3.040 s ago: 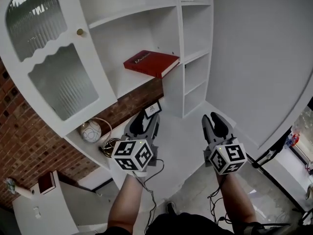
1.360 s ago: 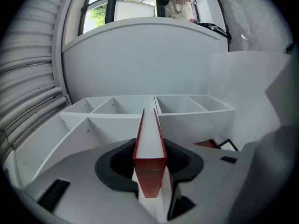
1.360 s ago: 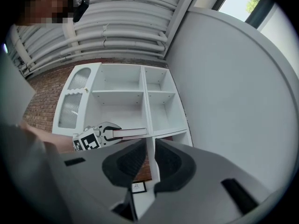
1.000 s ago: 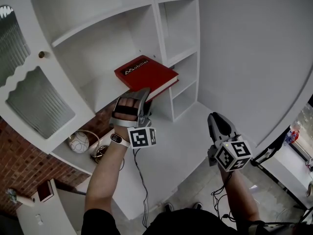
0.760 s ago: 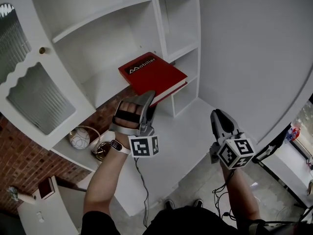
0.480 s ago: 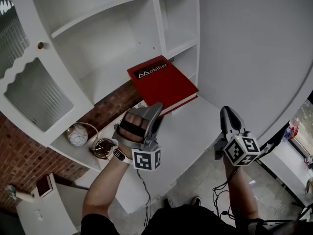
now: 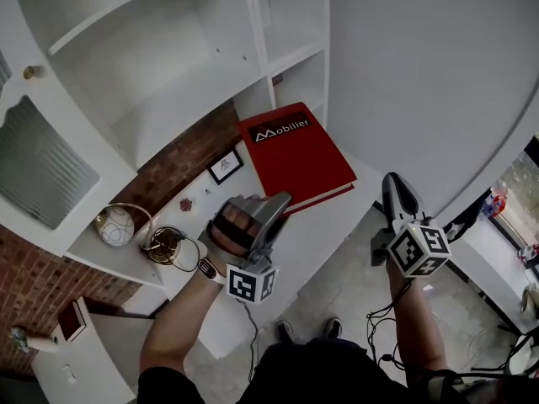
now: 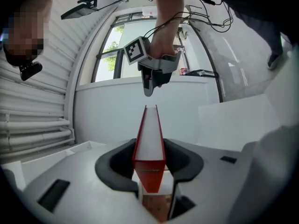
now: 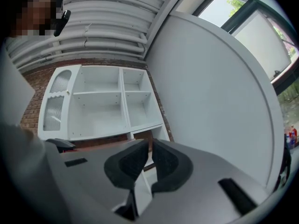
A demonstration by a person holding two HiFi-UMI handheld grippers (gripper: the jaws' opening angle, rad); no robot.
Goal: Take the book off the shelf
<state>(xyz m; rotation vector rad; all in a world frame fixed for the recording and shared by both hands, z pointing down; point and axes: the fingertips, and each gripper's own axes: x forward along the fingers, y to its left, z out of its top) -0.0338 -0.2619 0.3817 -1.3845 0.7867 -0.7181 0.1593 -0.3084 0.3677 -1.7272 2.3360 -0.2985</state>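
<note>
So the red book (image 7: pixel 295 154) is off the shelf and hangs in the air over the white counter (image 7: pixel 341 225). The left gripper (image 7: pixel 280 202) is clamped on its near corner. In the left gripper view the book sits edge-on between the pads, one pad pressed flat on each red cover, with the white page block running away down the middle.

Edges: the book's far corner sits just below the lip of the small lower cubby in the shelf unit (image 7: pixel 253 23), though I can't tell if they touch. Its page edge faces the plain white wall (image 7: pixel 421 74), with open counter between. To its left are the brick back panel (image 7: pixel 181 162) and a little framed picture (image 7: pixel 225 166), both near its left edge. A round ornament (image 7: pixel 116 224) sits well apart, further left.

The right gripper (image 7: pixel 394 183) hangs off to the right, well apart from the book and close to the wall. Its jaws are closing, with only a sliver left between them and nothing in it.
</note>
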